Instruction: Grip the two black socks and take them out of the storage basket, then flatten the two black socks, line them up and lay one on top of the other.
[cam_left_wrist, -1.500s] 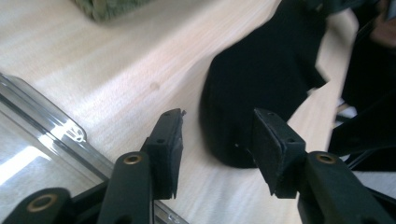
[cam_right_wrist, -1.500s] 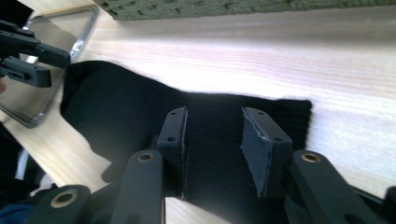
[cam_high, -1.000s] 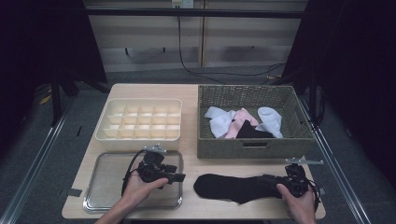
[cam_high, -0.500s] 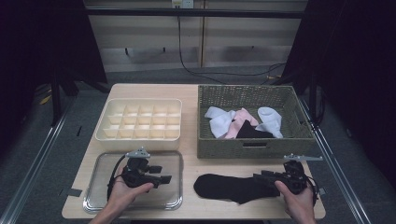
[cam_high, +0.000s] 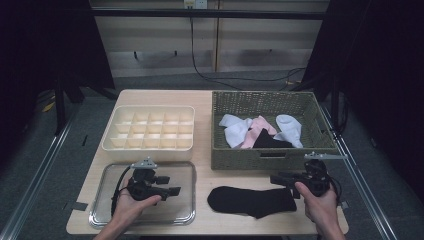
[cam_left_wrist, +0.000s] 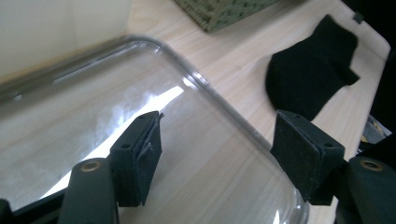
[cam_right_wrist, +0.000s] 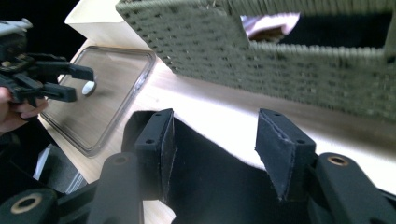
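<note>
A black sock (cam_high: 252, 201) lies flat on the table's front edge, between the two grippers. My right gripper (cam_high: 278, 178) hovers over the sock's right end, jaws open; in the right gripper view the sock (cam_right_wrist: 210, 186) lies under and between the open jaws of the right gripper (cam_right_wrist: 215, 149). My left gripper (cam_high: 172, 190) is held over the metal tray (cam_high: 100, 212), open and empty. In the left gripper view the left gripper (cam_left_wrist: 219, 149) is above the tray's corner (cam_left_wrist: 224, 100), with the sock (cam_left_wrist: 313, 79) beyond it.
A green woven basket (cam_high: 265, 160) at the back right holds white, pink and black socks (cam_high: 257, 132). A cream divided organizer (cam_high: 150, 145) stands behind the metal tray. The basket wall (cam_right_wrist: 289, 60) rises close in front of my right gripper.
My left gripper has drawn back to the left, away from the sock, and now sits over the tray. The right gripper has shifted slightly at the sock's right end.
</note>
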